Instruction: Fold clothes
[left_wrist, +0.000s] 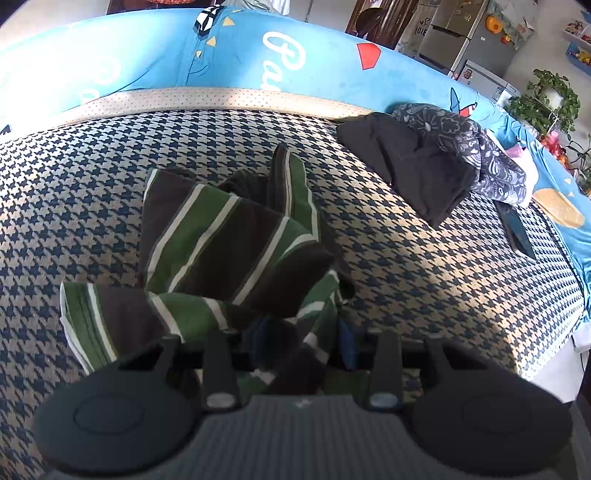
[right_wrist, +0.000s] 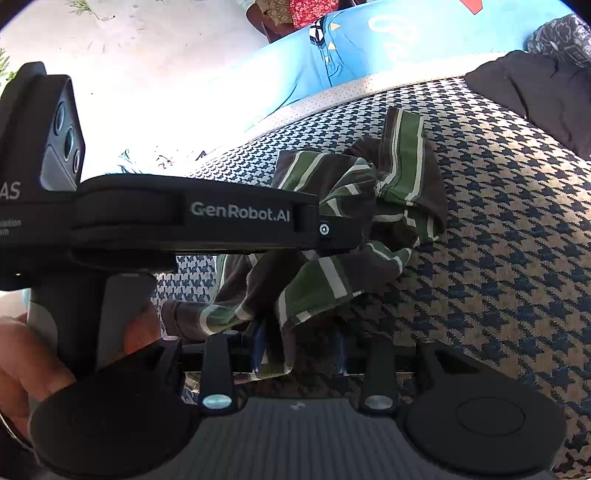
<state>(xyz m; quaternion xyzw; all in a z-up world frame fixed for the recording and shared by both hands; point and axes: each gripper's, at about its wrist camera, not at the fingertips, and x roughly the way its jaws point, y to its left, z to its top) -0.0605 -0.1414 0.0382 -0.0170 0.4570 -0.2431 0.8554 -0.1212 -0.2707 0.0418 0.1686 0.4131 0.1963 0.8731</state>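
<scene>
A crumpled garment with green, brown and white stripes (left_wrist: 229, 236) lies on a houndstooth cover (left_wrist: 443, 258). Its near edge rises into my left gripper (left_wrist: 301, 343), which is shut on bunched striped cloth between the blue pads (left_wrist: 347, 349). In the right wrist view the same garment (right_wrist: 332, 280) hangs between the pads of my right gripper (right_wrist: 299, 350), which is shut on a fold of it. The left gripper's black housing (right_wrist: 236, 216) crosses that view just left of my right gripper, with its tip down on the garment. A hand (right_wrist: 22, 362) holds its handle.
A folded black garment (left_wrist: 417, 162) and a dark flower-patterned one (left_wrist: 476, 147) lie at the far right of the cover. A blue printed blanket (left_wrist: 258, 62) runs along the back. The cover's edge drops off at the right, with a fridge (left_wrist: 461, 33) and plants (left_wrist: 546, 99) beyond.
</scene>
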